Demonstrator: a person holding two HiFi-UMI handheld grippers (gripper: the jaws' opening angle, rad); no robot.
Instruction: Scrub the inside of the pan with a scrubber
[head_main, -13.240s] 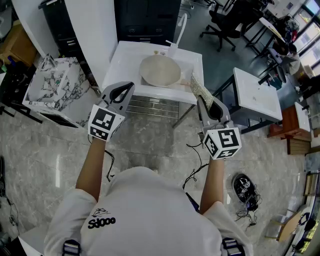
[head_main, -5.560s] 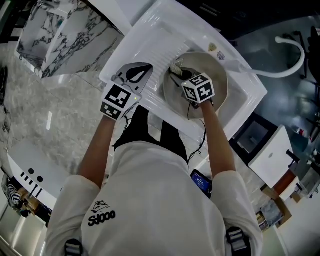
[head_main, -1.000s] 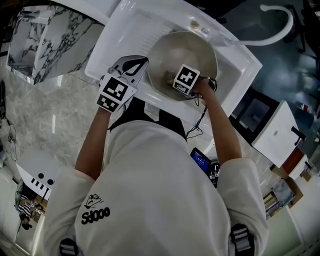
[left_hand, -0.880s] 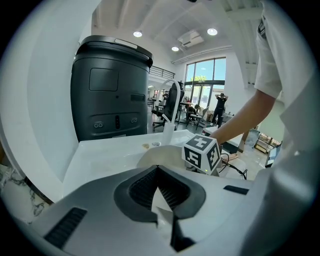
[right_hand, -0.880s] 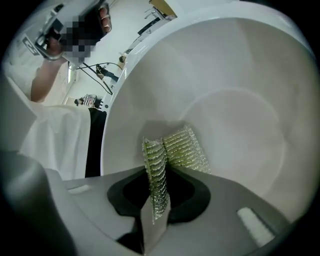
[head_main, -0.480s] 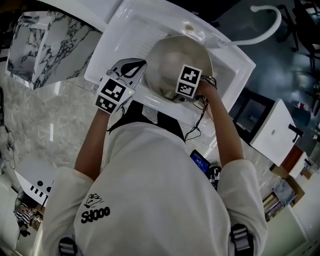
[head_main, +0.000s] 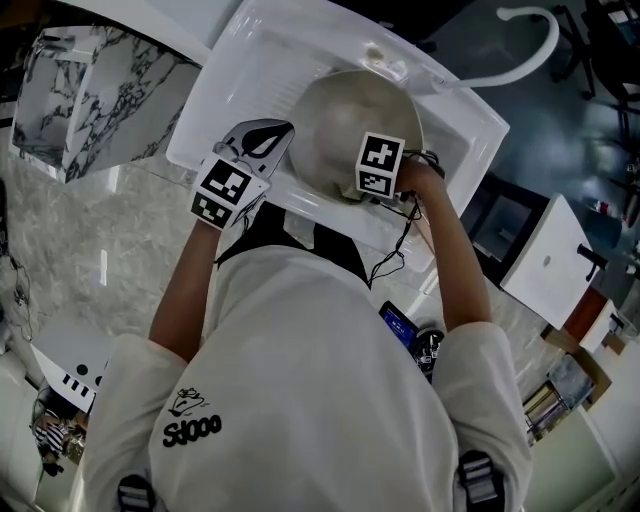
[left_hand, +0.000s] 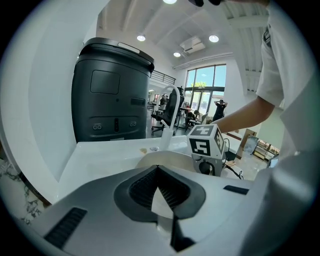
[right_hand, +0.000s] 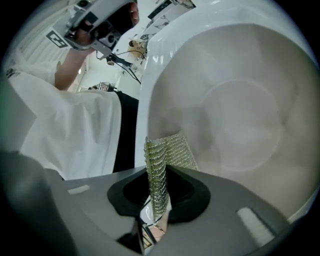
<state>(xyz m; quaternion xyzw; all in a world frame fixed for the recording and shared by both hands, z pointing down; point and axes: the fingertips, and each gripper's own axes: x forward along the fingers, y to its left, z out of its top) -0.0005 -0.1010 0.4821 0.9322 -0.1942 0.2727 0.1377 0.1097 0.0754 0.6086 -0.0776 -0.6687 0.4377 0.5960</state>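
A cream pan (head_main: 340, 110) lies in the white sink (head_main: 250, 60). My right gripper (head_main: 378, 168) is inside it at the near rim, its jaws hidden under the marker cube in the head view. In the right gripper view the right gripper (right_hand: 157, 172) is shut on a greenish-gold mesh scrubber (right_hand: 170, 152), which presses against the pan's inner wall (right_hand: 240, 115). My left gripper (head_main: 266, 136) hovers beside the pan's left rim over the sink's drainboard. In the left gripper view the left gripper (left_hand: 158, 170) is shut with nothing in it, and the pan rim (left_hand: 160, 159) is just ahead.
A curved white faucet (head_main: 530, 40) rises at the sink's far right. A marble-patterned box (head_main: 90, 80) stands left of the sink. A dark cabinet (left_hand: 110, 95) is behind it. A small white table (head_main: 555, 265) is at the right.
The right gripper with the scrubber has slid a little to the right along the pan's near side and turned slightly. The left gripper has stayed put.
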